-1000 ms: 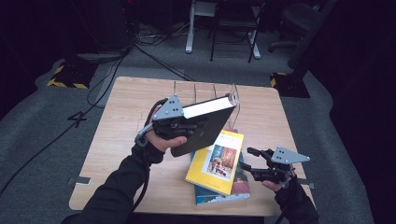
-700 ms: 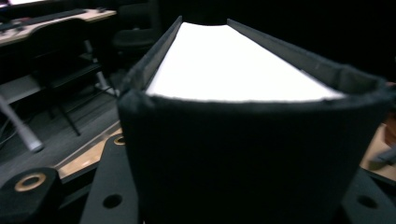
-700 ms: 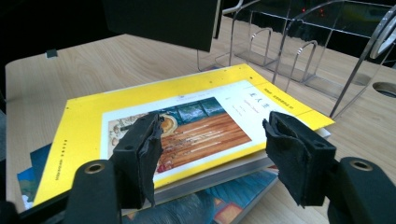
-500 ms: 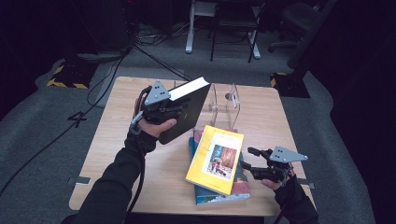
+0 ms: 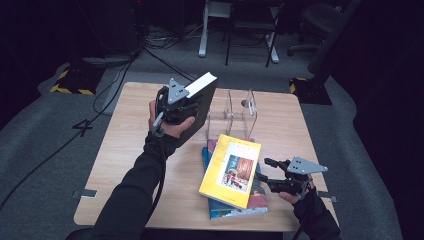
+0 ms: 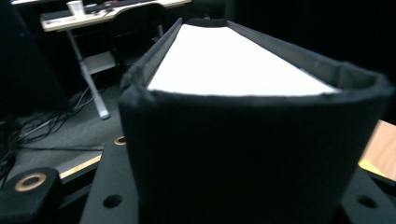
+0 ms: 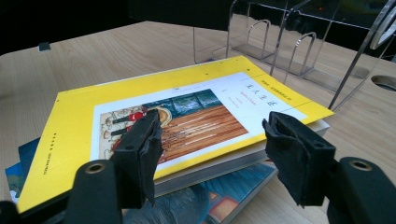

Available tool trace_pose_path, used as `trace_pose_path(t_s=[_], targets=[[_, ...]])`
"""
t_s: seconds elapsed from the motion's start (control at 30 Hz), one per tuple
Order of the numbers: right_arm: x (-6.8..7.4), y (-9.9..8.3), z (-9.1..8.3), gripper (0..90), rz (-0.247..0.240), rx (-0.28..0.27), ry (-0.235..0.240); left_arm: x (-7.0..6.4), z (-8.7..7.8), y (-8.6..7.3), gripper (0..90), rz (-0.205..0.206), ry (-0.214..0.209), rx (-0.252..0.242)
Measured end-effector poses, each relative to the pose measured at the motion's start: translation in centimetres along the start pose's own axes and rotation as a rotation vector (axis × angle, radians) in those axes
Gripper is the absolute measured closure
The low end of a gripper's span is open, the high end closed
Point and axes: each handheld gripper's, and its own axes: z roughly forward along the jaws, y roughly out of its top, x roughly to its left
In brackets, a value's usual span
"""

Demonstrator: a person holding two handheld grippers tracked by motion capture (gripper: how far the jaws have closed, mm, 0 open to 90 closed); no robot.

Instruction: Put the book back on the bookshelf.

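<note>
My left gripper (image 5: 182,107) is shut on a thick black hardback book (image 5: 200,107), held upright and tilted above the table's left middle, next to a clear acrylic book stand (image 5: 239,112). In the left gripper view the black book (image 6: 247,126) stands close up with its white page edge on top. A yellow book (image 5: 231,170) lies on a blue book (image 5: 240,207) near the front edge. My right gripper (image 5: 264,174) hovers open just right of the stack. In the right gripper view its jaws stand apart on either side of the yellow book (image 7: 187,112).
The wooden table (image 5: 125,150) has bare room at the left and front left. The clear stand (image 7: 289,46) has upright dividers at the back middle. Chairs and cables lie on the grey floor beyond the table.
My left gripper has carried the black book leftward and back, turning it more upright beside the clear stand. The right gripper and the book stack have stayed put.
</note>
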Motion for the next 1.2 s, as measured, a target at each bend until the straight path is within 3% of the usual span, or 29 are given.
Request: trace_pose_path(t_s=[0.23,0.57,0.7,1.0,1.2], targets=[[0.2,-0.1,0.4,36.6,-0.01,0.014,0.006,0.0,1.7,0.1,53.0,-0.047,0.062,0.006],[0.7,-0.2,1.2,36.5,-0.018,0.031,0.027,-0.7,5.4,0.3,53.0,-0.133,0.222,0.015],[0.8,-0.3,1.3,36.4,-0.021,0.034,0.034,-0.8,6.8,0.1,53.0,-0.139,0.255,0.037],[1.0,-0.3,1.4,36.4,-0.022,0.025,0.054,-0.2,9.4,-0.9,52.9,-0.177,0.333,0.036],[1.1,-0.4,1.5,36.4,-0.025,0.025,0.066,0.0,10.7,-1.4,52.9,-0.169,0.397,0.029]])
